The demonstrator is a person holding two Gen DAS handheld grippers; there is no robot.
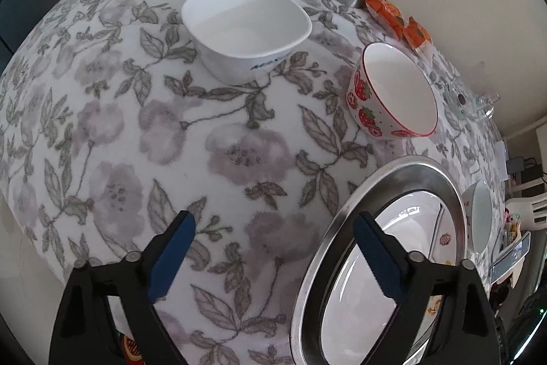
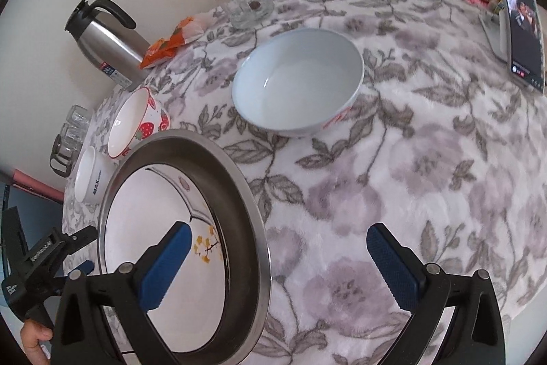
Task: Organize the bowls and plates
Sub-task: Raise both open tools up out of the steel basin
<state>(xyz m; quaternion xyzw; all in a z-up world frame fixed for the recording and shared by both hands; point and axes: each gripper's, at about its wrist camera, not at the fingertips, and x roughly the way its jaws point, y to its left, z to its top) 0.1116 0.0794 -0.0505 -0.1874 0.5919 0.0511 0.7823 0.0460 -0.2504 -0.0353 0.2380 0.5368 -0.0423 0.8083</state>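
floral-clothed table (image 2: 427,159): steel tray (image 2: 254,228) holding painted plate (image 2: 154,228), apparently the stacking base; three bowls loose toward the wall edge; both hand-held grippers, left (image 1: 273,248) and right (image 2: 278,257), wide open, empty.

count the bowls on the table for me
3: a square white bowl near the glass pot, a strawberry bowl beside the thermos, and a round white bowl past the steel plate. Others may be out of view.
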